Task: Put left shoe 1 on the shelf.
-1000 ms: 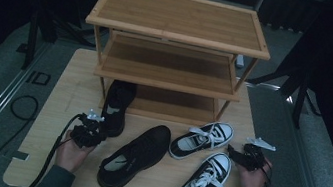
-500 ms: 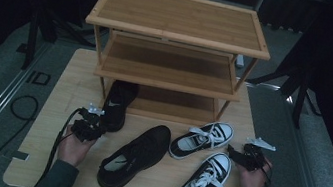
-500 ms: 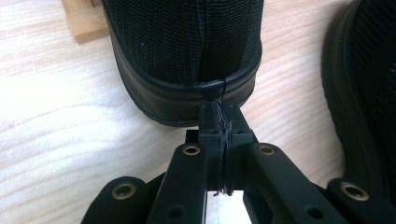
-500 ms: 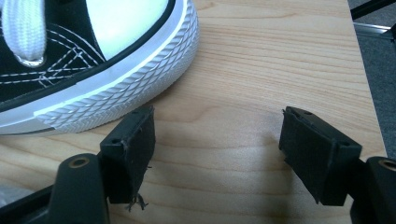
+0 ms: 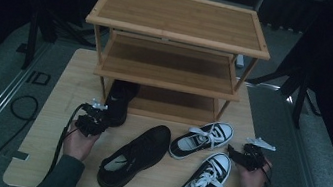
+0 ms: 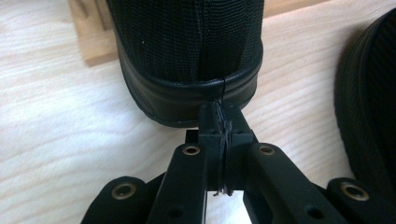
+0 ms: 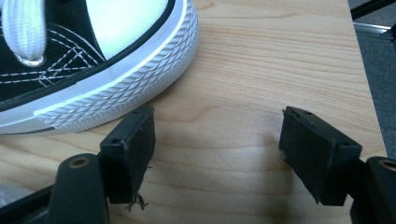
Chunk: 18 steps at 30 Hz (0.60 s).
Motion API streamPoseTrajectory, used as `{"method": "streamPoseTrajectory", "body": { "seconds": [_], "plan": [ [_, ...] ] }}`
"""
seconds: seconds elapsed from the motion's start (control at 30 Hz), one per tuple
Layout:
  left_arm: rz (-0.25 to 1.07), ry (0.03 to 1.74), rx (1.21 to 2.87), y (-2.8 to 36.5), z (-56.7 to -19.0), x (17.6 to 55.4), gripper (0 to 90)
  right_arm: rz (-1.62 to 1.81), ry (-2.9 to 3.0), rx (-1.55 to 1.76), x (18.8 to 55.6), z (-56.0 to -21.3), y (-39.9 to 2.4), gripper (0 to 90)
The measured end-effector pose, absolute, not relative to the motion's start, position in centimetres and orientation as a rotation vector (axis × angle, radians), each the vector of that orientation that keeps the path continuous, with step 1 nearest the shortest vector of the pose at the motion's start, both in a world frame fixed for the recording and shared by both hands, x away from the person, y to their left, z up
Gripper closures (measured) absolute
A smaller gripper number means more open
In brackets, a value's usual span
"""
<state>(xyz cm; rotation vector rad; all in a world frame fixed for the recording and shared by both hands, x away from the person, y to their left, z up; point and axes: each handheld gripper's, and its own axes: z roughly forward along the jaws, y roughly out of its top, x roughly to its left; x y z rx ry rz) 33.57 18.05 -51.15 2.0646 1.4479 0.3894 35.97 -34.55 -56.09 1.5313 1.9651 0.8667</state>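
Bamboo rack (image 5: 178, 39) at the desk (image 5: 65, 82) back. Left claw (image 6: 219, 122) pressed closed, tips touching black shoe (image 6: 187, 51) heel (shoe half under rack). Right claw (image 7: 217, 149) spread wide beside sneaker (image 7: 93, 60) toe, right of rack front.

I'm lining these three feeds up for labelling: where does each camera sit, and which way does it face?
High view: above the person's side, looking forward and down at the table, shoe rack and four shoes; both forearms and hands show.
Left gripper view: rides the left gripper, its jaws shut, facing the black shoe's heel.
Right gripper view: rides the right gripper, its jaws open, beside a sneaker's toe.
All show the wooden tabletop.
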Motion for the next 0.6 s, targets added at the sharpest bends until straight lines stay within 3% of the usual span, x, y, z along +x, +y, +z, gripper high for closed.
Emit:
{"method": "streamPoseTrajectory", "body": {
  "seconds": [0.6],
  "plan": [
    [0.443,1.507,2.044,16.9,-50.7,36.8,88.1,0.869,1.964,1.533,36.0,-56.1,-34.5,27.0]
  ]
}}
